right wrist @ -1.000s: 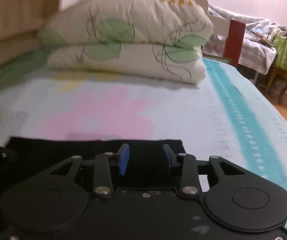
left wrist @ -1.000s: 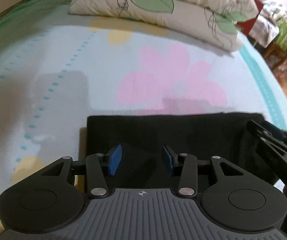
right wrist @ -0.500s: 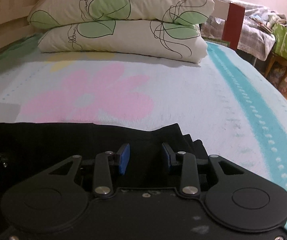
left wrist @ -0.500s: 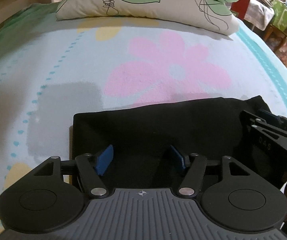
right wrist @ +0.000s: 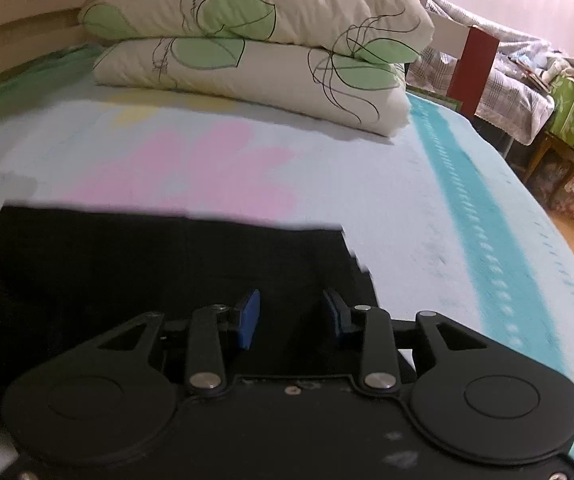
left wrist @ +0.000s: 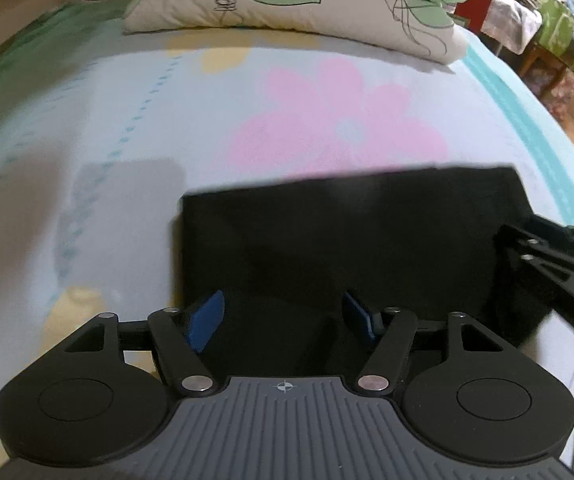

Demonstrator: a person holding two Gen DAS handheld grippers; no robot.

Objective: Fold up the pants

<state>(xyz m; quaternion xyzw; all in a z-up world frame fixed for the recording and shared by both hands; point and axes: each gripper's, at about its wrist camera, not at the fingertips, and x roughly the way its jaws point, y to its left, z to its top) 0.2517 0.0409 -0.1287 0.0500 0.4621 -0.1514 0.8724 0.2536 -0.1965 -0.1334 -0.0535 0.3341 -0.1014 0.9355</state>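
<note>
Pale blue, the bed sheet (left wrist: 135, 148) carries a big pink flower (left wrist: 339, 128) print, yellow patches and a teal stripe (right wrist: 475, 216) down its right side. Two cream pillows (right wrist: 255, 48) with green leaf prints lie stacked at the head, by a wooden headboard (right wrist: 19, 4). Beyond the bed's right edge stand a red post (right wrist: 473, 68), a cluttered second bed (right wrist: 511, 80) and a wooden stool (right wrist: 555, 160) on a wood floor.

Black pants (left wrist: 347, 240) lie folded into a flat rectangle on the sheet, below the flower. Left tool (left wrist: 283, 320) hovers over their near left part, blue pads spread wide with nothing between. Right tool (right wrist: 291, 318) sits over the near right corner, pads likewise apart and empty.
</note>
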